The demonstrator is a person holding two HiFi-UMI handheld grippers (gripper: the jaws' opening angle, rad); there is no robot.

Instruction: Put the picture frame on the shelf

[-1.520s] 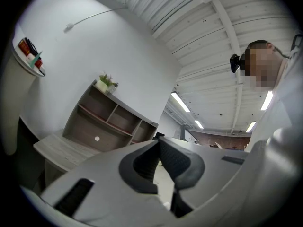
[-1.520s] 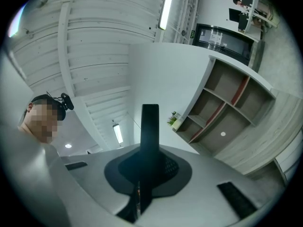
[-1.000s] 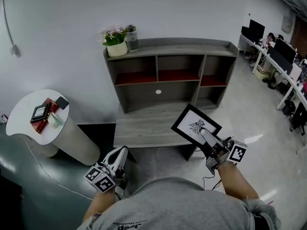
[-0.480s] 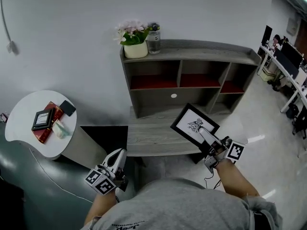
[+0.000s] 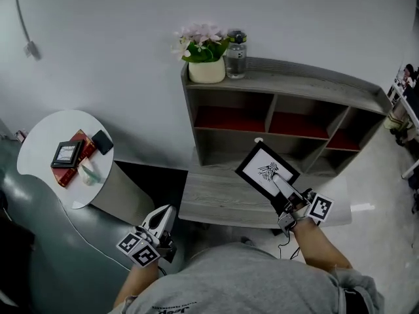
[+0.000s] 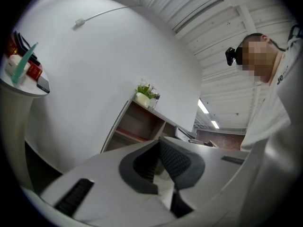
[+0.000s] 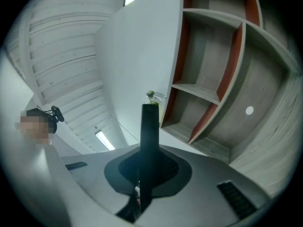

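A black picture frame (image 5: 266,171) with a white mat and a dark drawing hangs tilted over the lower ledge (image 5: 216,198) of the grey shelf (image 5: 294,87). My right gripper (image 5: 279,184) is shut on its near corner. In the right gripper view the frame (image 7: 150,126) shows edge-on between the pads, with the shelf's red-backed compartments (image 7: 208,79) beyond it. My left gripper (image 5: 165,212) hangs low at the left, by the person's body. It is shut with nothing in it, and its pads (image 6: 165,157) meet.
A white flowerpot (image 5: 206,69) with pink flowers and a clear bottle (image 5: 236,46) stand on the shelf's top at its left end. A round white table (image 5: 46,142) at the left carries books and a phone. A dark sofa edge (image 5: 39,241) lies at the lower left.
The head view has swung, so the shelf now sits further right and nearer. The right gripper still holds the frame over the ledge. The left gripper has barely moved.
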